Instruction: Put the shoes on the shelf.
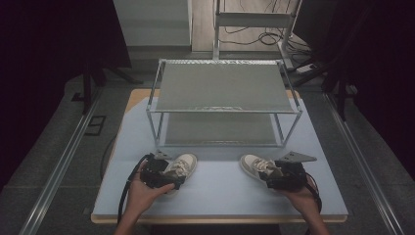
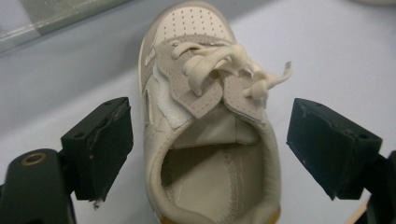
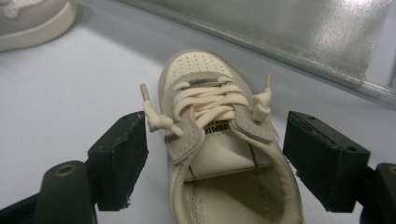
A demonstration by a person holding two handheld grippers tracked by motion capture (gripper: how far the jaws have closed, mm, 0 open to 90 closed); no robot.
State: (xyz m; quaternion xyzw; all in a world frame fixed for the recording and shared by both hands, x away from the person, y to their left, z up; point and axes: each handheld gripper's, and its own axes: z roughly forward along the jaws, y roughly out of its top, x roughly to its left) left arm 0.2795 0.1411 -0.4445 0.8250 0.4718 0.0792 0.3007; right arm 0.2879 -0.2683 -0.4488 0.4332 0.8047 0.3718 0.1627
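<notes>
Two small cream-and-grey sneakers sit on a pale blue table [image 1: 215,196], one at each of two hand-held grippers, in front of a two-tier metal shelf rack [image 1: 222,100] that stands at 12 o'clock on the tabletop. From the high view, the left shoe [image 1: 182,165] lies at about 8 o'clock from the table's centre and the right shoe [image 1: 255,165] at about 4 o'clock, toes angled inward toward the rack, well apart from each other with bare table between them.

The left gripper [image 1: 159,172] is held in the person's left hand [image 1: 142,193]; in the left gripper view its jaws are spread wide on either side of the left shoe [image 2: 210,126], a clear gap showing between each pad and the shoe's sides. The right gripper [image 1: 286,176], in the right hand [image 1: 303,198], is likewise released: in the right gripper view the jaws flank the right shoe [image 3: 224,154] near its heel opening, without visible contact.

Open tabletop runs from the shoes to the near edge at 6 o'clock, where both forearms enter. The rack's lower shelf is just beyond the toes. Both rack shelves are bare. The table's left and right edges lie near the grippers' outer sides.

Count: two shoes, two grippers, one rack with two shelves.
</notes>
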